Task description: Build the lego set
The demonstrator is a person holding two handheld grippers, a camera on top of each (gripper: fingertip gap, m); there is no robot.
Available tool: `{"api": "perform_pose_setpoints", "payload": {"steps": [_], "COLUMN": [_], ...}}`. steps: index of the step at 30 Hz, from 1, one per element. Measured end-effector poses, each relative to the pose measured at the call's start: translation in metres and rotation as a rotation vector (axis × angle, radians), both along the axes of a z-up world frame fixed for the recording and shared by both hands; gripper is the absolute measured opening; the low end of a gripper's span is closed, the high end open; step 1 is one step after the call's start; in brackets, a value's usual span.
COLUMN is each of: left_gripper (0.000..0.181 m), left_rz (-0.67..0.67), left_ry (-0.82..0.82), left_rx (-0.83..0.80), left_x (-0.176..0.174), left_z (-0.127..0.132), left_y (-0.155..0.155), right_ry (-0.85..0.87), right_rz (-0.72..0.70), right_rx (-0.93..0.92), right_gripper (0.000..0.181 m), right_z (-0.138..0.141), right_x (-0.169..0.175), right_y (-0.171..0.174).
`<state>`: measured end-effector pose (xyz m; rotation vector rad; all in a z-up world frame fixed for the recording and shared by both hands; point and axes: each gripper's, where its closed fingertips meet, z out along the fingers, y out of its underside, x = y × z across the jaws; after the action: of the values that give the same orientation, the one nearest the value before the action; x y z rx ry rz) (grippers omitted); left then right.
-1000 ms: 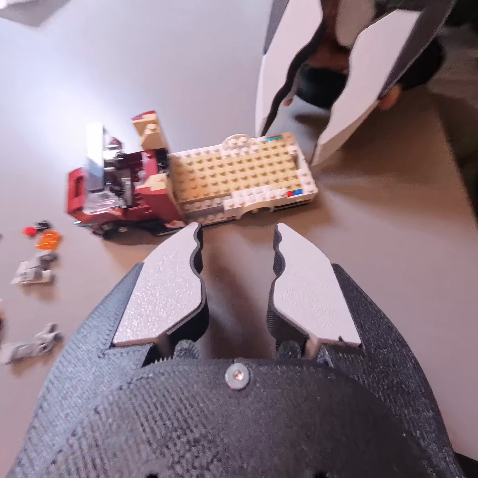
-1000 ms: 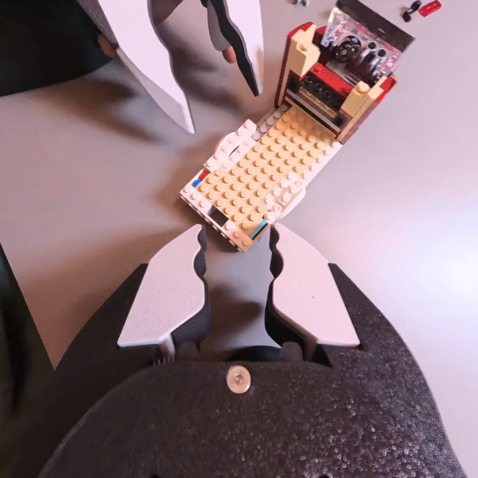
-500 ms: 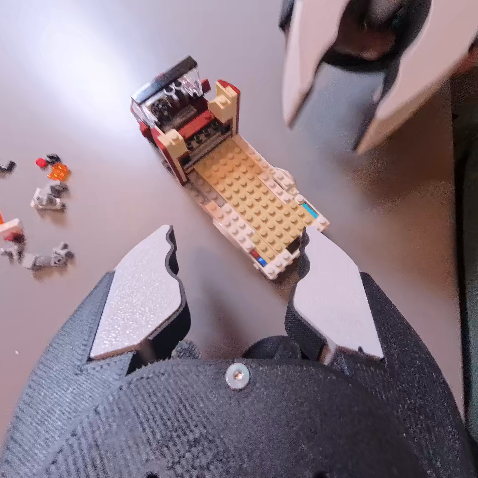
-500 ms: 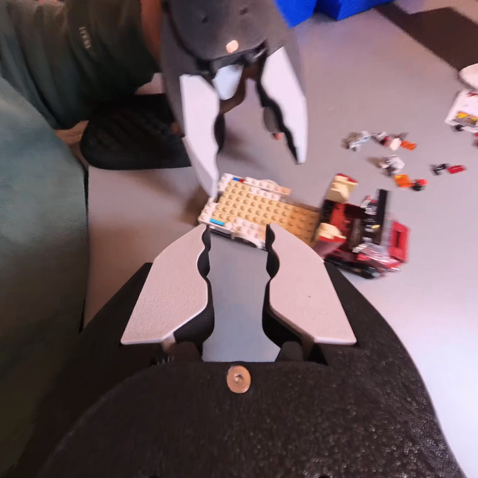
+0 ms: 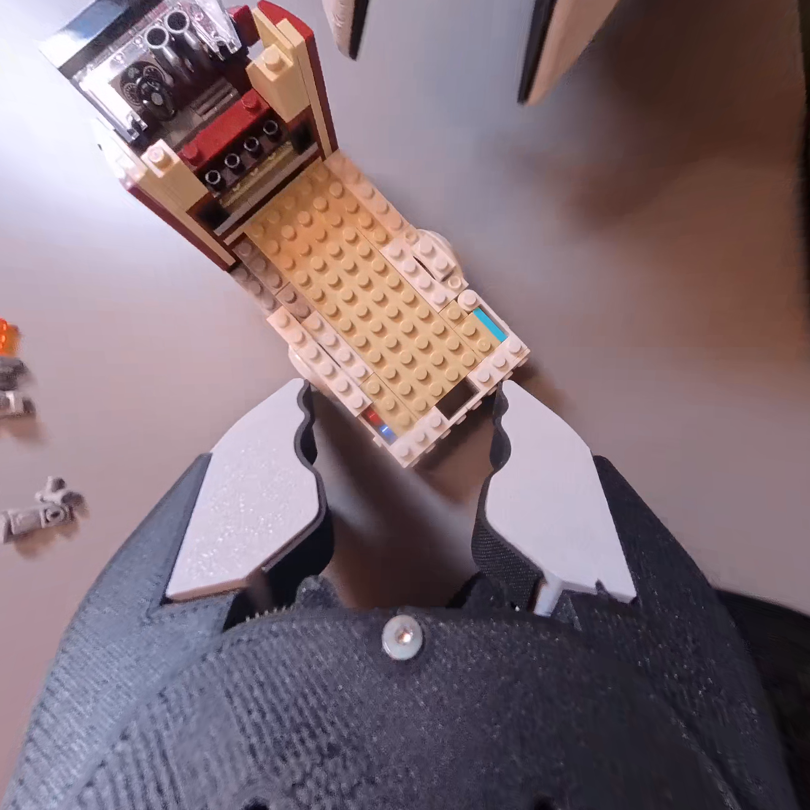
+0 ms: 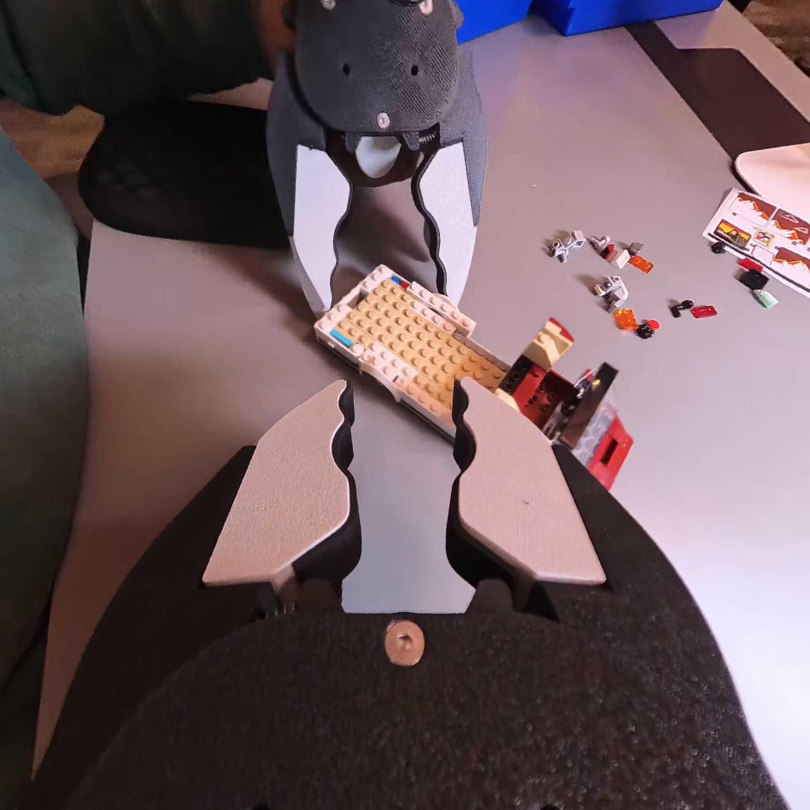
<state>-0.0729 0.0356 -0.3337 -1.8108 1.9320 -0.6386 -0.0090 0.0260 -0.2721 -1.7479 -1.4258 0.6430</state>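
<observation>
A part-built lego truck (image 5: 364, 307) with a tan studded bed and a dark red cab (image 5: 219, 131) stands on the grey table. My left gripper (image 5: 402, 385) is open, and its fingertips straddle the rear end of the bed. It faces me in the right wrist view (image 6: 385, 302). I cannot tell whether its pads touch the bricks. My right gripper (image 6: 402, 385) is open and empty, just short of the truck's (image 6: 416, 346) long side by the cab (image 6: 565, 394). Its tips show at the top of the left wrist view (image 5: 438, 79).
Loose small lego parts (image 6: 613, 293) lie right of the truck and also show in the left wrist view (image 5: 39, 513). A sticker sheet (image 6: 762, 236), a white object (image 6: 780, 171) and blue blocks (image 6: 613, 17) lie beyond. The table edge (image 6: 87, 350) and a person's clothing are at the left. Some 10 centimetres of space lies between my two pairs of fingers. The white object (image 6: 780, 171) is about 40 centimetres from my left fingertips.
My left gripper opened wider and swung round to the truck's rear end. My right gripper left the rear end and now sits at the truck's side.
</observation>
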Motion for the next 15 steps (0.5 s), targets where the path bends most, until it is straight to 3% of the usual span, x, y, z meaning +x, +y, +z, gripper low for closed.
{"api": "perform_pose_setpoints", "payload": {"steps": [4,9,15], "left_gripper": [0.07,0.076,0.084], "left_rz": [-0.161,0.016,0.119], "left_ry": [-0.028,-0.133,-0.2], "left_rx": [-0.026,-0.022,-0.023], "left_x": [-0.007,-0.018,-0.007], "left_z": [0.001,0.023,0.019], "left_y": [0.018,0.063,0.049], "right_ry": [0.049,0.09,0.19], "right_rz": [-0.06,-0.164,-0.274], "right_rx": [0.011,0.037,0.075], "right_gripper": [0.044,0.049,0.049], "right_z": [0.011,0.021,0.04], "right_x": [0.012,0.035,0.054], "right_y": [0.013,0.033,0.07]}}
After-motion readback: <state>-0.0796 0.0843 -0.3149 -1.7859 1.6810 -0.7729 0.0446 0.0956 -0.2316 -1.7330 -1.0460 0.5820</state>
